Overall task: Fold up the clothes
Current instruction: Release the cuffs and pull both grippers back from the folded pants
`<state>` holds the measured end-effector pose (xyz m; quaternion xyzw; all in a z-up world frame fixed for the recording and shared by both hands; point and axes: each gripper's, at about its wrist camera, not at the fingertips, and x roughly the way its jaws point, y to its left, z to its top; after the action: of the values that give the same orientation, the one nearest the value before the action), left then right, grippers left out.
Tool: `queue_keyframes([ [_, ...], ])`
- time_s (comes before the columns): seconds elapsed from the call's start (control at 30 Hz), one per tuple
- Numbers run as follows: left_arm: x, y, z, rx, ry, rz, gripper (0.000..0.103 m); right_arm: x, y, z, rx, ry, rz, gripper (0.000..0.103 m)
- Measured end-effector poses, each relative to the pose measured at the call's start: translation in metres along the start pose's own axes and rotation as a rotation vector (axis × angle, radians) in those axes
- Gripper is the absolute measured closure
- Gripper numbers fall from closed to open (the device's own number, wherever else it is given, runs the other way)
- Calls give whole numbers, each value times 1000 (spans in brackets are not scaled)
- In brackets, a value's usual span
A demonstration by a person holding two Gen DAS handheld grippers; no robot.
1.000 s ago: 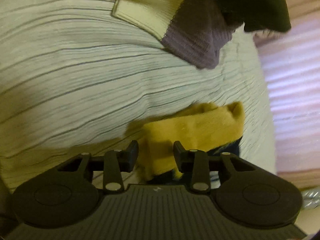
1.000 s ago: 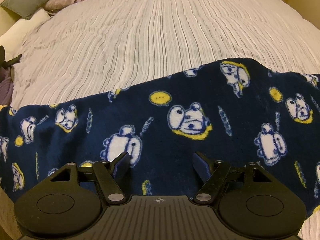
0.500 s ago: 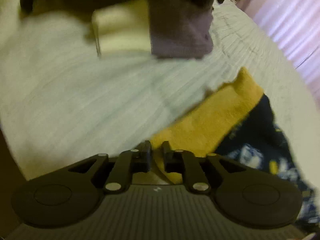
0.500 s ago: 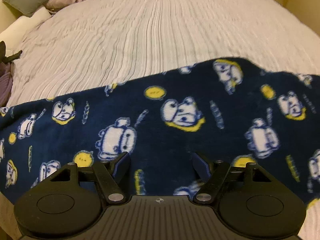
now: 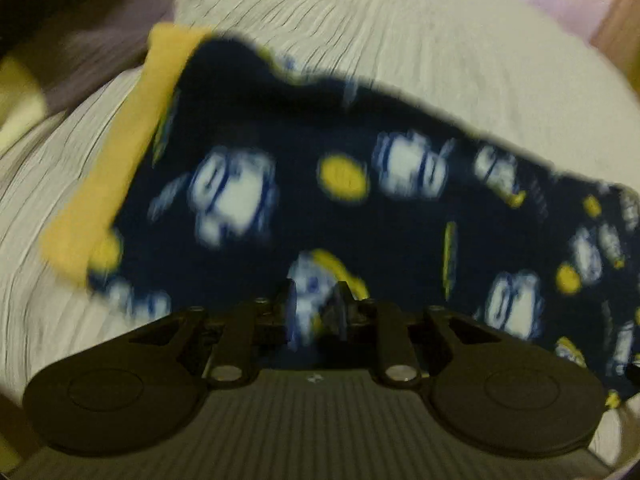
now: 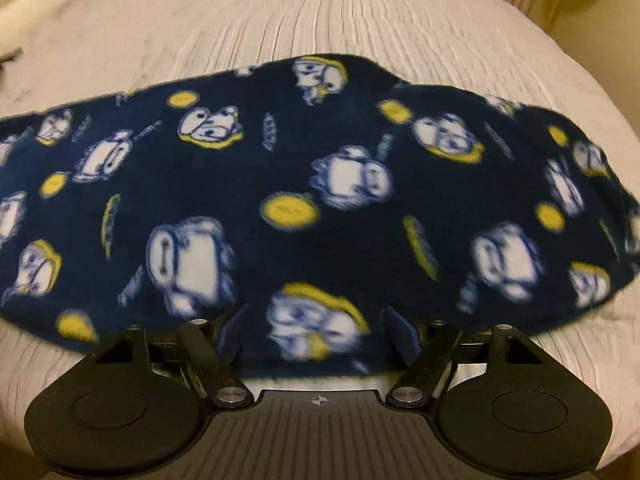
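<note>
Through the left wrist camera, I saw my left gripper (image 5: pixel 314 306) with narrow jaws easing apart, gripping nothing, above the navy fleece garment (image 5: pixel 360 216) spread flat for folding. Through the right, my right gripper (image 6: pixel 318 330) gaped wide, empty, straddling the fleece's near edge on the bedspread (image 6: pixel 320 12).

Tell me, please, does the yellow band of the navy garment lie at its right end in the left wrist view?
No, the yellow band lies along the left end of the navy garment, beside the striped bedspread.
</note>
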<state>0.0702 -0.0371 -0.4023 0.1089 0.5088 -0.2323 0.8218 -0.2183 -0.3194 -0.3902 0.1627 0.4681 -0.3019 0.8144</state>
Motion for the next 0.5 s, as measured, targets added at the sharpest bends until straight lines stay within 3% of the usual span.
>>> queue_keyframes([
  [0.07,-18,-16,-16,19,2,54,78,-16,-16,-8,21,4,21,30],
  [0.13,-36,-31,-35,20,37,91,78,-32,-32,-15,42,19,34,30],
  [0.37,-119,-98,-97,-34,136,42,76,-112,-86,-37,150,52,77,30],
  [0.5,-170,-134,-114,2,102,3,69,-161,-111,-37,180,29,104,30],
])
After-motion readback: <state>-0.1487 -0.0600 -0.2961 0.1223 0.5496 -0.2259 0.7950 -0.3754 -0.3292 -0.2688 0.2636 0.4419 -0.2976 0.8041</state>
